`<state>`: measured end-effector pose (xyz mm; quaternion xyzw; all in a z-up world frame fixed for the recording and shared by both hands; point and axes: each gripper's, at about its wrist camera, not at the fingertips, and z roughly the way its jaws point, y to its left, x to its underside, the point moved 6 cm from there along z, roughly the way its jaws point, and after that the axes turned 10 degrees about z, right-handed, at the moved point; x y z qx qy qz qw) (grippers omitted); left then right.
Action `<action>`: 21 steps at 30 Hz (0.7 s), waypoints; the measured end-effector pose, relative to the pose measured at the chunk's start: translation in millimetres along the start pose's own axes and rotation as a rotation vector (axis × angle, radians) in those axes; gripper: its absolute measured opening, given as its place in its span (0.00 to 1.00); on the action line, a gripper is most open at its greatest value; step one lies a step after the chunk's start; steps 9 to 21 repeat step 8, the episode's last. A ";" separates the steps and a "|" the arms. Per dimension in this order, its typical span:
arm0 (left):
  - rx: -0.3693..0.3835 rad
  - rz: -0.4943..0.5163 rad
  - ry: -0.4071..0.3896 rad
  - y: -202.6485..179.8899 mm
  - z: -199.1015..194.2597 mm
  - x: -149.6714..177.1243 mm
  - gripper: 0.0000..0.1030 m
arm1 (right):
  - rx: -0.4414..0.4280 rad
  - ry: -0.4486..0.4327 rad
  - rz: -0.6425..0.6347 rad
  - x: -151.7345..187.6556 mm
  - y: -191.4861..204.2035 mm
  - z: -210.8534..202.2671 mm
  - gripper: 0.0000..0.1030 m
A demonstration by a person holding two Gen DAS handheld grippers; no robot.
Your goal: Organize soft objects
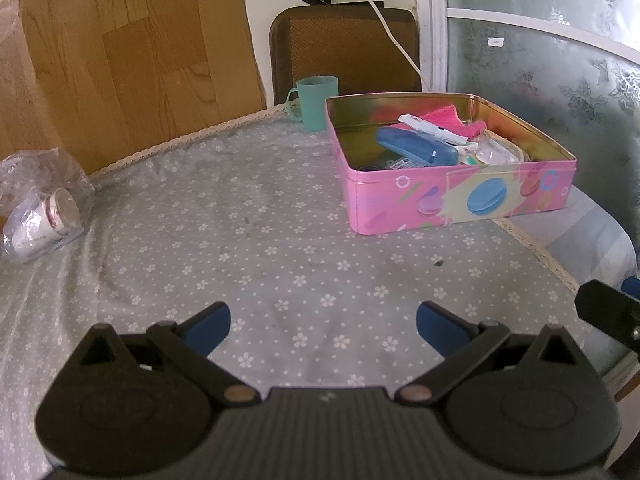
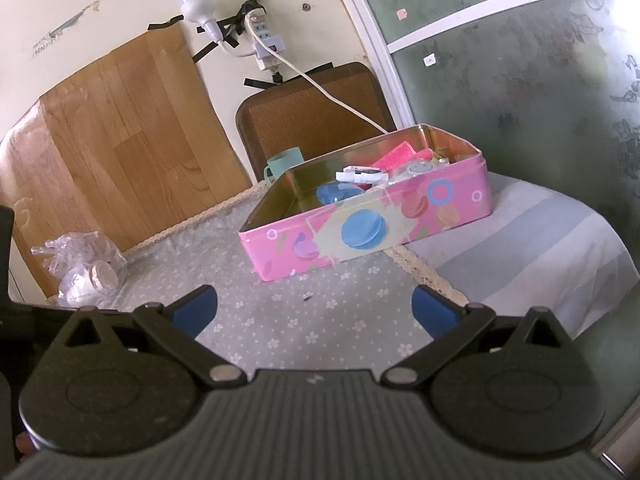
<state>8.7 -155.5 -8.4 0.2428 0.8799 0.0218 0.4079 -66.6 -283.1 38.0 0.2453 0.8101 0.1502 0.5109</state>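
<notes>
A pink tin box (image 1: 460, 196) printed with macarons stands open on the flowered tablecloth; it also shows in the right wrist view (image 2: 360, 236). Inside lie a pink cloth (image 1: 440, 118), a blue case (image 1: 416, 150), a white tube (image 1: 432, 128) and small packets. The cloth (image 2: 396, 156) shows at the box's far side in the right wrist view. My left gripper (image 1: 322, 328) is open and empty, low over the cloth, well short of the box. My right gripper (image 2: 314, 308) is open and empty, in front of the box.
A teal mug (image 1: 318, 100) stands behind the box. A clear plastic bag with paper cups (image 1: 44, 208) lies at the far left, also in the right wrist view (image 2: 86, 276). A brown chair back (image 1: 344, 44) and a hanging white cord (image 2: 320, 88) are behind the table. The table edge (image 1: 540, 252) runs on the right.
</notes>
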 end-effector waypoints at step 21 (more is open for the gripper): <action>0.032 -0.002 -0.053 -1.2 -11.4 -2.5 1.00 | 0.013 -0.018 -0.015 0.5 2.8 -5.2 1.00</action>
